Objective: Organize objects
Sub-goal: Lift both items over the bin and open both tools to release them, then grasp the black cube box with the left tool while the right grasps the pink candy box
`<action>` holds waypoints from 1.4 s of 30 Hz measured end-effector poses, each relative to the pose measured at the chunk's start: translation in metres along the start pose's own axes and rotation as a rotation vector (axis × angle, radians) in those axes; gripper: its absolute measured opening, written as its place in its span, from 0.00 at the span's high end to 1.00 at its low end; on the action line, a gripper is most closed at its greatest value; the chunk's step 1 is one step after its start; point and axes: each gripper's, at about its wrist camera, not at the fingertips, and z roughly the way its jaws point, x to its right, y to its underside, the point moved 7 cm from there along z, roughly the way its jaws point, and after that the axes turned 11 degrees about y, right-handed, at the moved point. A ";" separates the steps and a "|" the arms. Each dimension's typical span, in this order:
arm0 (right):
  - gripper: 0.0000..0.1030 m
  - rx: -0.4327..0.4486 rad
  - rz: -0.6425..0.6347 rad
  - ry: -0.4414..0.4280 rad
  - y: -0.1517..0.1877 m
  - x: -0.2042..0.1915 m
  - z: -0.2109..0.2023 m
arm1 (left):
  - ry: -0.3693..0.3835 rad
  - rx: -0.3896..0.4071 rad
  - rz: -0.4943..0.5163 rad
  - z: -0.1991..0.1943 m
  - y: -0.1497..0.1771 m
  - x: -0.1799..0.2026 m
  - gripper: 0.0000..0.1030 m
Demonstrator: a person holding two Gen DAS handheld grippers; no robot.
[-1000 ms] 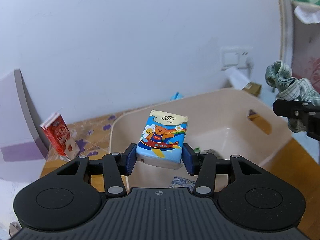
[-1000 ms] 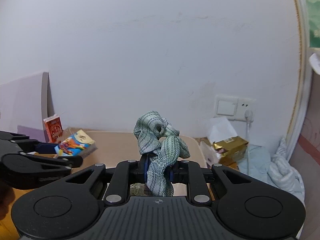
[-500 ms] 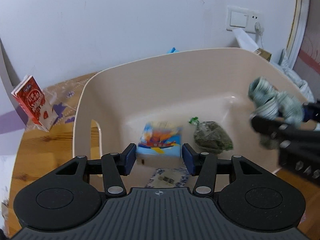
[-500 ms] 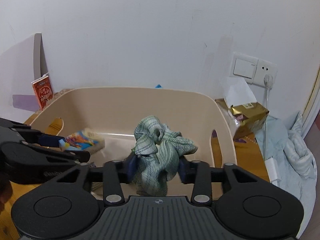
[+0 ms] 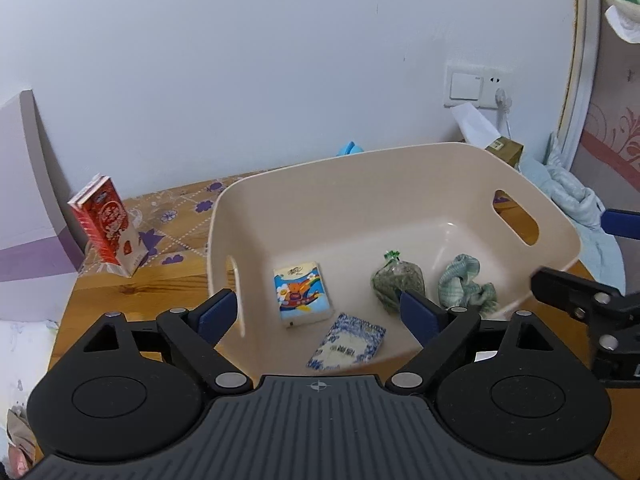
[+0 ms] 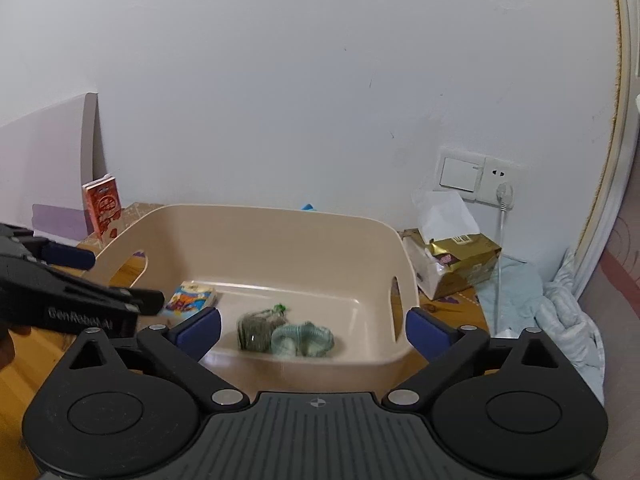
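Note:
A beige plastic basket [image 5: 400, 168] [image 6: 280, 220] stands on the wooden table. Inside lie a blue cartoon tissue pack [image 5: 302, 294] [image 6: 191, 298], a blue-and-white packet [image 5: 347, 346], a green net bag [image 5: 397, 282] [image 6: 256, 326] and a green checked cloth [image 5: 464, 284] [image 6: 304, 338]. My left gripper [image 5: 318, 314] is open and empty above the basket's near rim. My right gripper [image 6: 314, 326] is open and empty above the cloth. The right gripper also shows at the right edge of the left wrist view [image 5: 592, 304], and the left gripper shows at the left of the right wrist view [image 6: 80, 292].
A red carton [image 5: 106, 226] [image 6: 103, 206] stands on a patterned mat left of the basket. A gold tissue box [image 6: 452, 266] sits to its right, below a wall socket [image 6: 480, 174]. Pale bedding [image 6: 560, 312] lies at far right. A white board [image 5: 24, 208] leans at left.
Both grippers have opened. The tissue pack dropped from the left one and the cloth from the right one; both now lie in the basket. Both grippers have pulled back.

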 end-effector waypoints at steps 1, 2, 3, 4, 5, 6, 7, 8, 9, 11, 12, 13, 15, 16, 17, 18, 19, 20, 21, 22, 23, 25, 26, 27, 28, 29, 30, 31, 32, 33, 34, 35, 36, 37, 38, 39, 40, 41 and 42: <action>0.00 -0.001 -0.006 0.002 0.004 0.001 -0.005 | -0.002 0.005 0.004 -0.003 0.002 0.001 0.12; 0.00 -0.003 -0.013 0.004 0.007 0.002 -0.009 | -0.004 0.010 0.009 -0.008 0.004 0.001 0.12; 0.00 -0.005 -0.021 0.006 0.011 0.002 -0.015 | -0.003 0.015 0.014 -0.012 0.006 0.001 0.11; 0.00 -0.007 -0.029 0.009 0.016 0.003 -0.019 | -0.001 0.019 0.017 -0.019 0.010 0.000 0.11; 0.00 -0.012 -0.035 0.011 0.020 0.004 -0.022 | 0.001 0.021 0.019 -0.023 0.014 0.000 0.11; 0.00 -0.020 -0.043 0.012 0.026 0.006 -0.025 | 0.004 0.021 0.019 -0.028 0.019 -0.001 0.10; 0.00 -0.027 -0.049 0.014 0.031 0.006 -0.029 | 0.008 0.019 0.019 -0.031 0.024 -0.001 0.10; 0.00 -0.036 -0.057 0.018 0.037 0.007 -0.032 | 0.013 0.016 0.019 -0.034 0.029 -0.002 0.10; 0.00 -0.044 -0.066 0.023 0.044 0.008 -0.034 | 0.020 0.011 0.020 -0.036 0.035 -0.002 0.10; 0.00 -0.066 -0.084 0.029 0.057 0.010 -0.034 | 0.032 -0.003 0.028 -0.036 0.047 -0.001 0.10; 0.00 -0.079 -0.090 0.030 0.064 0.011 -0.034 | 0.032 -0.009 0.032 -0.035 0.053 -0.001 0.10; 0.00 -0.095 -0.094 0.031 0.072 0.013 -0.032 | 0.032 -0.017 0.036 -0.034 0.058 -0.002 0.10; 0.00 -0.124 -0.100 0.026 0.085 0.014 -0.030 | 0.033 -0.038 0.037 -0.031 0.072 -0.002 0.10; 0.00 -0.139 -0.103 0.022 0.092 0.014 -0.028 | 0.036 -0.047 0.035 -0.029 0.077 -0.003 0.10; 0.00 -0.151 -0.109 0.018 0.099 0.014 -0.026 | 0.039 -0.056 0.031 -0.026 0.083 -0.003 0.10; 0.00 -0.161 -0.116 0.015 0.105 0.013 -0.024 | 0.044 -0.066 0.026 -0.023 0.089 -0.003 0.10; 0.00 -0.171 -0.125 0.012 0.110 0.012 -0.022 | 0.052 -0.076 0.023 -0.020 0.095 -0.003 0.10; 0.00 -0.181 -0.134 0.008 0.115 0.011 -0.019 | 0.058 -0.087 0.020 -0.017 0.100 -0.003 0.10; 0.00 -0.190 -0.142 0.004 0.119 0.009 -0.017 | 0.065 -0.096 0.017 -0.014 0.105 -0.003 0.10; 0.00 -0.200 -0.151 -0.003 0.124 0.007 -0.015 | 0.072 -0.105 0.015 -0.011 0.110 -0.003 0.10; 0.00 -0.209 -0.160 -0.008 0.128 0.005 -0.012 | 0.077 -0.109 0.014 -0.008 0.113 -0.002 0.10; 0.00 -0.225 -0.178 -0.015 0.135 0.001 -0.006 | 0.095 -0.122 0.014 -0.003 0.121 0.000 0.10; 0.00 -0.231 -0.186 -0.019 0.138 -0.001 -0.004 | 0.106 -0.130 0.016 0.001 0.124 0.002 0.10; 0.00 -0.236 -0.193 -0.024 0.141 -0.003 -0.002 | 0.115 -0.138 0.019 0.004 0.126 0.003 0.10; 0.00 -0.241 -0.198 -0.029 0.143 -0.005 0.001 | 0.123 -0.143 0.024 0.007 0.128 0.004 0.10; 0.00 -0.246 -0.201 -0.034 0.144 -0.007 0.002 | 0.127 -0.146 0.029 0.010 0.129 0.006 0.10; 0.00 -0.249 -0.203 -0.039 0.145 -0.009 0.004 | 0.132 -0.147 0.033 0.013 0.131 0.007 0.10; 0.00 -0.244 -0.200 -0.044 0.145 -0.011 0.005 | 0.135 -0.149 0.033 0.016 0.132 0.008 0.10; 0.00 -0.239 -0.196 -0.049 0.145 -0.012 0.005 | 0.137 -0.150 0.032 0.018 0.132 0.008 0.10; 0.01 -0.237 -0.193 -0.054 0.144 -0.014 0.006 | 0.141 -0.151 0.031 0.021 0.132 0.009 0.10; 0.05 -0.237 -0.189 -0.062 0.144 -0.015 0.006 | 0.142 -0.150 0.030 0.023 0.132 0.009 0.10; 0.10 -0.237 -0.182 -0.074 0.143 -0.017 0.005 | 0.144 -0.150 0.030 0.025 0.132 0.009 0.11; 0.13 -0.238 -0.176 -0.084 0.142 -0.018 0.005 | 0.146 -0.148 0.031 0.026 0.132 0.009 0.16; 0.19 -0.238 -0.174 -0.095 0.142 -0.020 0.004 | 0.146 -0.149 0.032 0.027 0.132 0.009 0.21; 0.26 -0.236 -0.177 -0.102 0.141 -0.022 0.003 | 0.155 -0.146 0.031 0.027 0.131 0.010 0.23; 0.29 -0.236 -0.182 -0.112 0.139 -0.023 0.002 | 0.165 -0.145 0.029 0.028 0.131 0.010 0.28; 0.38 -0.236 -0.189 -0.125 0.139 -0.026 0.000 | 0.171 -0.142 0.030 0.027 0.130 0.011 0.33; 0.43 -0.238 -0.194 -0.132 0.139 -0.028 -0.002 | 0.159 -0.134 0.028 0.026 0.130 0.010 0.37; 0.56 -0.238 -0.200 -0.134 0.138 -0.030 -0.004 | 0.166 -0.131 0.035 0.025 0.130 0.010 0.46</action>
